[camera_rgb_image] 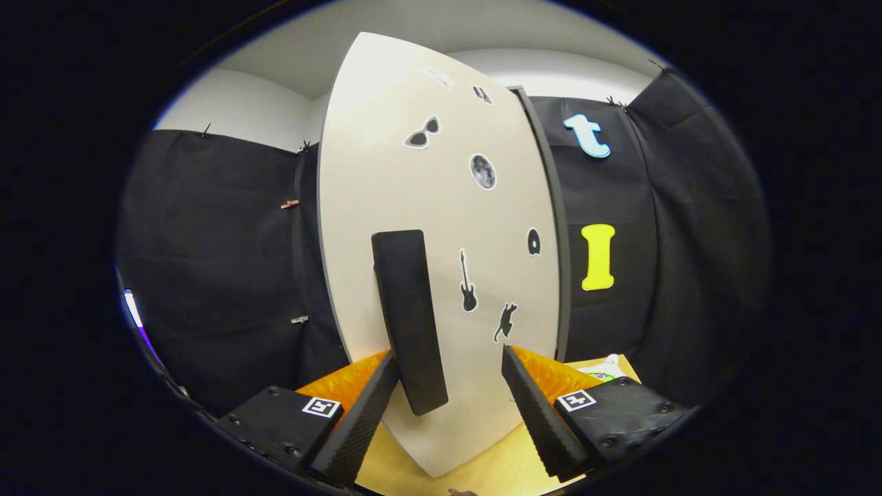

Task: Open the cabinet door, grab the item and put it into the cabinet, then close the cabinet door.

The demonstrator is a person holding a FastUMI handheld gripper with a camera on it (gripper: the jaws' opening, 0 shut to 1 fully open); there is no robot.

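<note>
A white cabinet door (427, 207) with small stickers stands right in front of me, closed against its dark frame (551, 227). A long black handle (410, 317) runs down the door. My gripper (448, 372) is open, close to the door. Its left finger (365, 406) sits beside the lower end of the handle; the right finger (534, 406) is apart from it. A small white item with a green patch (605, 372) lies on the table beyond the right finger, partly hidden.
The cabinet stands on a yellow wooden table (482, 472). Black cloth walls (220, 262) hang to the left and right of the cabinet.
</note>
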